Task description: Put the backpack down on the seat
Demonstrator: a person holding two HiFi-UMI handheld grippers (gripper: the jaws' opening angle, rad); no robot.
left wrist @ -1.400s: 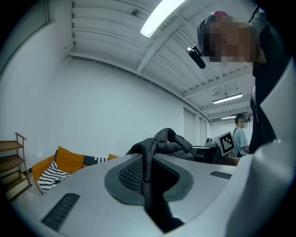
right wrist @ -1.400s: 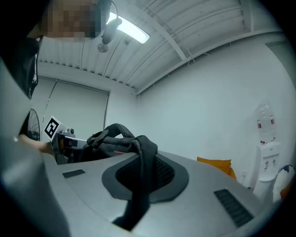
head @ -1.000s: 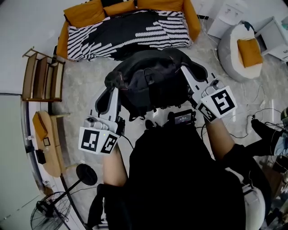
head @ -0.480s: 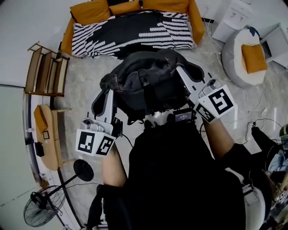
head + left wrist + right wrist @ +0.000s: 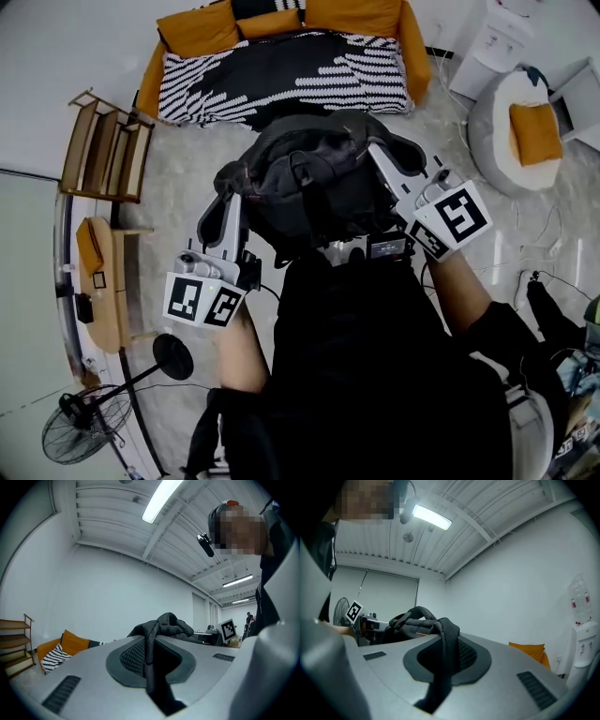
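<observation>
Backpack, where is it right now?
In the head view's middle, the backpack hangs between the left claw and right claw, both shut on it, just short of the sofa.

The backpack [image 5: 319, 183] is matt black mesh cloth; the left claw [image 5: 231, 201] is smooth grey plastic.

1. A dark grey fabric backpack [image 5: 314, 178] hangs slumped and crumpled above the floor. One of its mesh straps is pinched in the left hand-held gripper [image 5: 228, 202], another in the right hand-held gripper [image 5: 382, 161].
2. An orange cushioned seat [image 5: 356, 70] with a black-and-white striped cover lies beyond the backpack, which is not yet on it.
</observation>
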